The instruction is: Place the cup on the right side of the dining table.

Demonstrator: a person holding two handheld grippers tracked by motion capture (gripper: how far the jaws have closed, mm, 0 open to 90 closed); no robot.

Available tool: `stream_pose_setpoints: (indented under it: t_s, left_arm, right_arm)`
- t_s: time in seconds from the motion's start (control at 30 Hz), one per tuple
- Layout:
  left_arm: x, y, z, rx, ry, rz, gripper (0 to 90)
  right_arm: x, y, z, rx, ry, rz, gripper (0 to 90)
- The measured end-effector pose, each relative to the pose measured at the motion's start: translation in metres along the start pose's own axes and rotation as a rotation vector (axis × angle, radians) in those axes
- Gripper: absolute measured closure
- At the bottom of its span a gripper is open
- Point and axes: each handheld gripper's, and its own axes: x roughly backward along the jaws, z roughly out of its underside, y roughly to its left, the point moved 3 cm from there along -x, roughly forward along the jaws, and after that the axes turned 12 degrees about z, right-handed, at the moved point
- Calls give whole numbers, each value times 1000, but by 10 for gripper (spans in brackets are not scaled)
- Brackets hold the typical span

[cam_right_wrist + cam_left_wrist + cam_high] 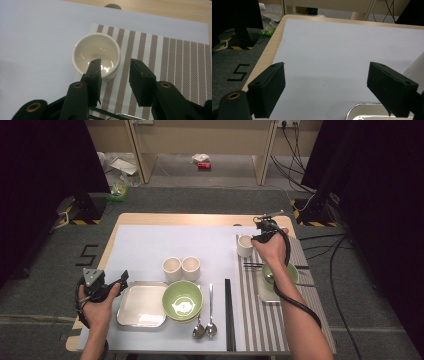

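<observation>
White cup (96, 53): upright on the near-left corner of the striped placemat (175, 60), far right of the surface (150, 245). Right claw (115, 75): open above the cup, one jaw over its rim, gripping nothing. Left claw (327, 87): open wide, empty, beside the metal tray (142, 302).

A recording lab or studio: black curtains (40, 170) flank a pale wooden table (175, 219) standing on grey carpet (45, 270), black cables (295, 150) run to a wall socket, and yellow-black hazard tape (75, 221) marks the floor stands.

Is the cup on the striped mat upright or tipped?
Upright: the cup stands mouth up on the striped mat, inside empty.
</observation>
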Motion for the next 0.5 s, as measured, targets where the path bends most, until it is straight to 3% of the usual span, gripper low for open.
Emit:
stream_pose_setpoints:
  t_s: [0.5]
  left_arm:
    - [0,1,1,1,5,-5,140]
  right_arm:
    - [25,-5,22,-7,-99,-32,611]
